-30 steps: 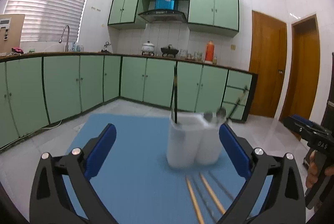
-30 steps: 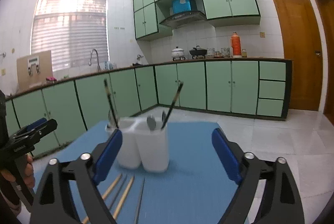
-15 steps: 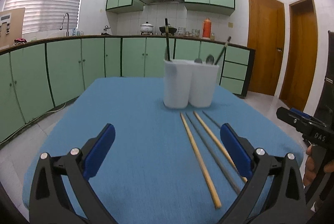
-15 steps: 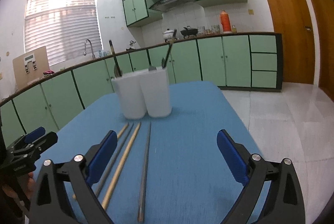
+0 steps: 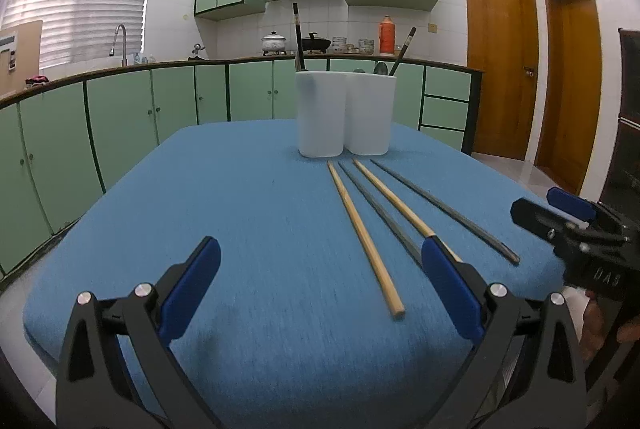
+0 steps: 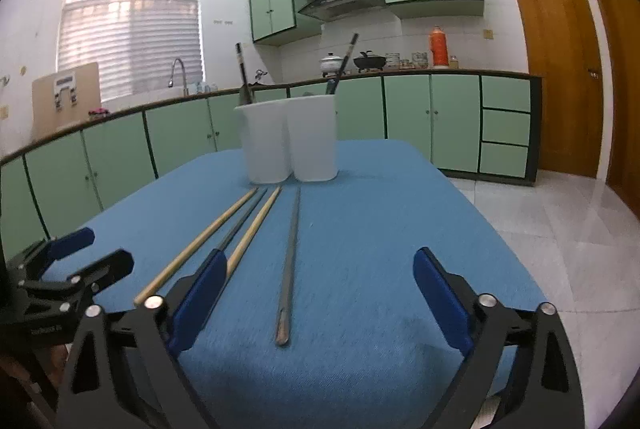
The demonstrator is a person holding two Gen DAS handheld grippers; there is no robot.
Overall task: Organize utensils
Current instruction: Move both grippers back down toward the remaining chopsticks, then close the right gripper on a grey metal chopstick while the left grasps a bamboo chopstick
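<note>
Both grippers hover wide, empty, over the blue table [image 5: 240, 229]. Left gripper [image 5: 320, 293] spread; right gripper [image 6: 320, 299] spread too, jaws just closing. Four chopsticks [image 6: 290, 261] lie at twelve o'clock, short of the holder [image 6: 288, 139]. Packed close: one pinch could snag two, or roll them away.

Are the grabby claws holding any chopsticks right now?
No. The left gripper is open and empty; the right gripper's jaws are closing on nothing. The chopsticks lie untouched.
</note>
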